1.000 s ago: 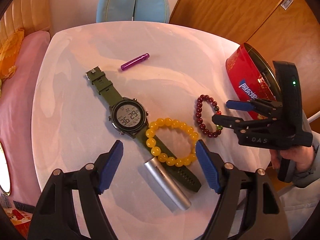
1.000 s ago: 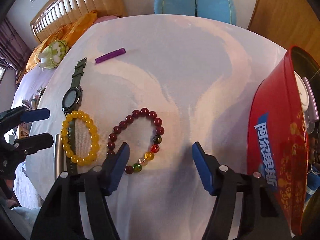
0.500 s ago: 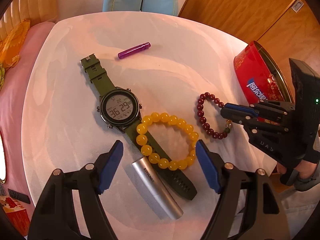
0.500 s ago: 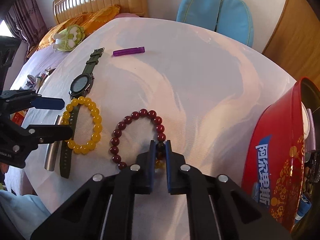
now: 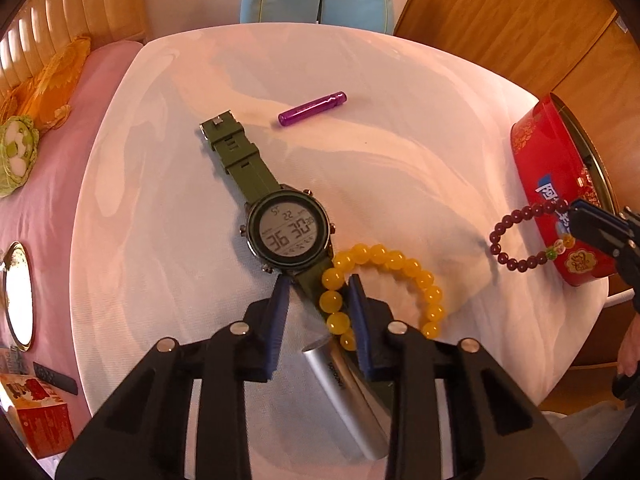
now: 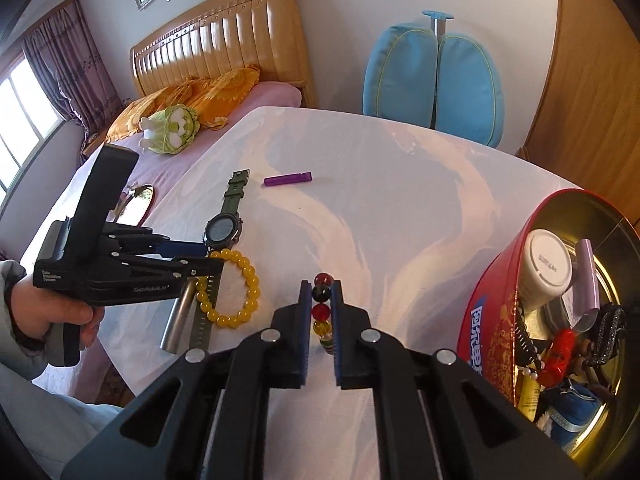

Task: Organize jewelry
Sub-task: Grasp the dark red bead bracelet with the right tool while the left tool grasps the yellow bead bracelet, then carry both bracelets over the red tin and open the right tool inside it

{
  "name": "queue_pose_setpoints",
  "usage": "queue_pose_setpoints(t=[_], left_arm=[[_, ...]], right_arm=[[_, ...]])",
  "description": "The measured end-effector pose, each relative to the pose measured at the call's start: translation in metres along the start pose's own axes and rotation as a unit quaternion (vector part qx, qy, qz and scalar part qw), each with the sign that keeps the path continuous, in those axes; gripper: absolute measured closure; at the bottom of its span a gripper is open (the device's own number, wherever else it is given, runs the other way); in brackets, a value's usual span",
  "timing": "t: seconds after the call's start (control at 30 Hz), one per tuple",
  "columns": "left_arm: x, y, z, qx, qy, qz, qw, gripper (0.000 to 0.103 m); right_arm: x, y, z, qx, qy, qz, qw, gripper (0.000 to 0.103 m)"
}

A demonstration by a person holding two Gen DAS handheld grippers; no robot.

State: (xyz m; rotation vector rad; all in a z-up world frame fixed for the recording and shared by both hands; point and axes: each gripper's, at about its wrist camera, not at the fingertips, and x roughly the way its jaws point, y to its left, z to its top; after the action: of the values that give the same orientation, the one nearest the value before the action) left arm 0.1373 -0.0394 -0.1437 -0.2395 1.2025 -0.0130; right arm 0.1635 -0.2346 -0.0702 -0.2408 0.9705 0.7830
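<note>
— Where does the watch [image 5: 289, 235] lie?
— Mid-worktop [image 5: 160, 200]; tube [image 5: 312, 108] beyond it, one bracelet [image 5: 384, 280] over its near strap.
— And the tin [image 5: 556, 184]?
— Far right, other bracelet [image 5: 516, 240] before it.

The dark red bead bracelet [image 5: 524, 236] is held up off the white table, in front of the red tin [image 5: 560, 196]. It is pinched at its bright beads: red, yellow and green. The yellow bead bracelet [image 5: 384, 284] is laid flat on the table, partly on the strap of the green watch [image 5: 290, 230]. The watch is laid face up with its strap stretched out. A small purple tube [image 5: 312, 108] is seen farther back.
</note>
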Motion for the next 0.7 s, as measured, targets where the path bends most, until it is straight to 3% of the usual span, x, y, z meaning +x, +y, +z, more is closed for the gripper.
queue_pose_setpoints(t=[0.1, 0.13, 0.27, 0.47, 0.7], left_arm=[[0.0, 0.005, 0.001, 0.004, 0.009, -0.005, 0.9999, 0.083], [-0.001, 0.005, 0.001, 0.006, 0.011, -0.007, 0.9999, 0.091], [-0.007, 0.007, 0.001, 0.011, 0.007, -0.014, 0.9998, 0.092], [-0.047, -0.001, 0.012, 0.031, -0.04, -0.045, 0.9977, 0.092], [-0.095, -0.019, 0.035, 0.084, -0.101, -0.094, 0.9868, 0.092]], right_arm=[[-0.006, -0.003, -0.002, 0.01, -0.004, -0.002, 1.0, 0.092], [-0.008, -0.004, -0.002, 0.012, -0.005, -0.003, 1.0, 0.092], [-0.018, -0.002, 0.0, 0.015, -0.015, -0.006, 1.0, 0.092], [-0.038, 0.005, 0.008, 0.014, -0.043, -0.015, 0.999, 0.092], [-0.069, 0.011, 0.012, 0.043, -0.081, -0.036, 0.995, 0.093]])
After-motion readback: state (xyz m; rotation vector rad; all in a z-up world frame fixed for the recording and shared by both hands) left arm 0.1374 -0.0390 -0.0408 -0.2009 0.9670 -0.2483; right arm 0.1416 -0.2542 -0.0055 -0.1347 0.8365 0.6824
